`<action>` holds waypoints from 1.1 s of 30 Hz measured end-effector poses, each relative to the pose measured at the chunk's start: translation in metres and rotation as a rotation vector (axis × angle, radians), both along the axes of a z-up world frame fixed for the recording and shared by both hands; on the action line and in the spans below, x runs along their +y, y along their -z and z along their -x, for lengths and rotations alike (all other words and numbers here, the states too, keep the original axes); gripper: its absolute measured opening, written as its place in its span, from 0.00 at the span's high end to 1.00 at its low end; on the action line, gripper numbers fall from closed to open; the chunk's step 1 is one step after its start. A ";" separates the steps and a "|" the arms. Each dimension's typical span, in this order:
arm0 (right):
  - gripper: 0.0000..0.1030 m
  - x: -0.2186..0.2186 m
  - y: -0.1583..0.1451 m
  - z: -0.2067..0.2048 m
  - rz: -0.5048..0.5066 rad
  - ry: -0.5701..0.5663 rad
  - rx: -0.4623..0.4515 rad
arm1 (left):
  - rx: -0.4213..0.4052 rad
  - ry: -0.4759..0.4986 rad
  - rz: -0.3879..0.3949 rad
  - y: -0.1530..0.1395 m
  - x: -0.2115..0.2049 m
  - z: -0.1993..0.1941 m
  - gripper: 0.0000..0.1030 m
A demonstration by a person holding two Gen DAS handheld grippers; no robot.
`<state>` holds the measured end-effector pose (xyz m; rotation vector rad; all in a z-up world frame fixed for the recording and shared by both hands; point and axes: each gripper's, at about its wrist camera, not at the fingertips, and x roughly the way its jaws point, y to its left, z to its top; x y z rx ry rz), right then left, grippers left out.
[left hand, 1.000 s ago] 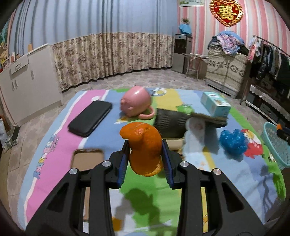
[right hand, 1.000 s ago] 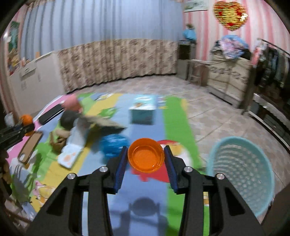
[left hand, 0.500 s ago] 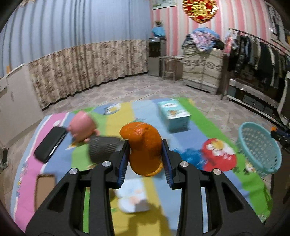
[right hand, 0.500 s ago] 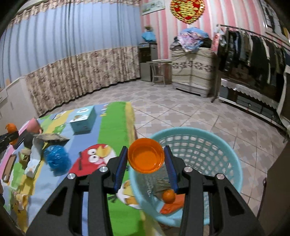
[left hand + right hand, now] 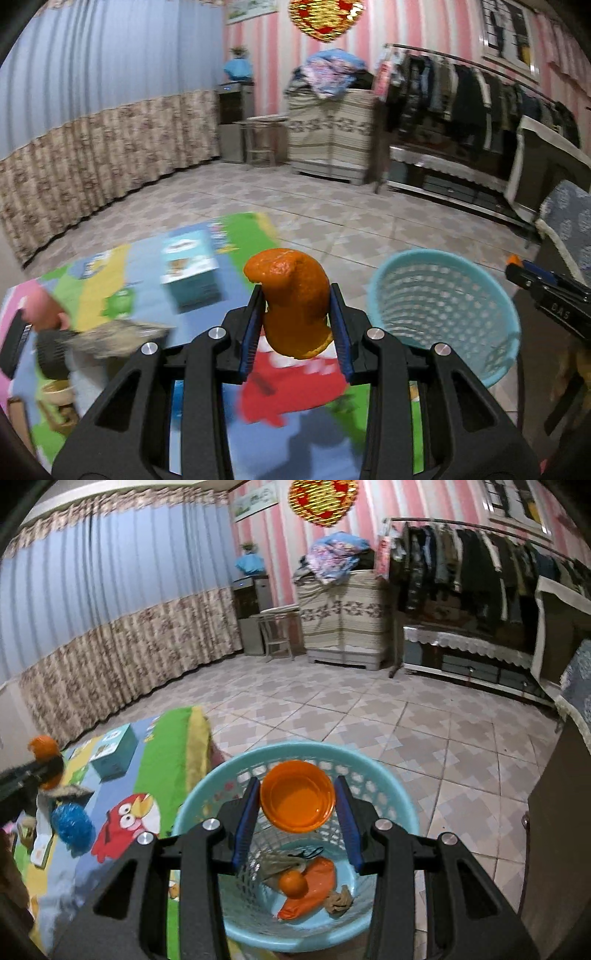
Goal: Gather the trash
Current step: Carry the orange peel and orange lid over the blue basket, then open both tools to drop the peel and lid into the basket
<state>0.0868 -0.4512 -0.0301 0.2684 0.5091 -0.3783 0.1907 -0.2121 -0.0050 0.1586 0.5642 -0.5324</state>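
Note:
My left gripper (image 5: pixel 295 328) is shut on a piece of orange peel (image 5: pixel 293 302) and holds it in the air, left of the light blue basket (image 5: pixel 443 317). My right gripper (image 5: pixel 297 819) is shut on an orange plastic cup (image 5: pixel 297 795) directly above the basket (image 5: pixel 391 801). Inside the basket lie an orange fruit (image 5: pixel 293 883), an orange wrapper (image 5: pixel 314 886) and crumpled paper (image 5: pixel 338 901). The right gripper shows at the right edge of the left wrist view (image 5: pixel 532 284). The left gripper with the peel shows at the left of the right wrist view (image 5: pixel 44 753).
A colourful play mat (image 5: pixel 162 746) carries a teal box (image 5: pixel 110 751), a blue ball (image 5: pixel 72 829), a pink toy (image 5: pixel 44 306) and a black item (image 5: pixel 14 343). Tiled floor (image 5: pixel 369 716) lies beyond. A clothes rack (image 5: pixel 480 572) and cabinet stand at the right.
Both grippers swung right toward the basket. The right gripper with the cup now hangs over the basket's middle. The left gripper with the peel came closer to the basket.

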 end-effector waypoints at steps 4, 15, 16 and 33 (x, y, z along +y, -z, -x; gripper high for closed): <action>0.60 -0.013 0.005 0.004 -0.025 0.034 -0.005 | 0.029 0.073 0.010 0.012 -0.036 0.002 0.68; 0.60 -0.030 0.023 -0.005 -0.045 0.080 0.050 | 0.080 0.181 -0.016 0.042 -0.105 -0.001 0.68; 0.60 -0.032 0.023 -0.005 -0.046 0.083 0.052 | 0.081 0.184 -0.021 0.043 -0.110 -0.003 0.68; 0.60 -0.031 0.028 -0.012 -0.062 0.095 0.068 | 0.060 0.194 -0.077 0.050 -0.138 -0.017 0.49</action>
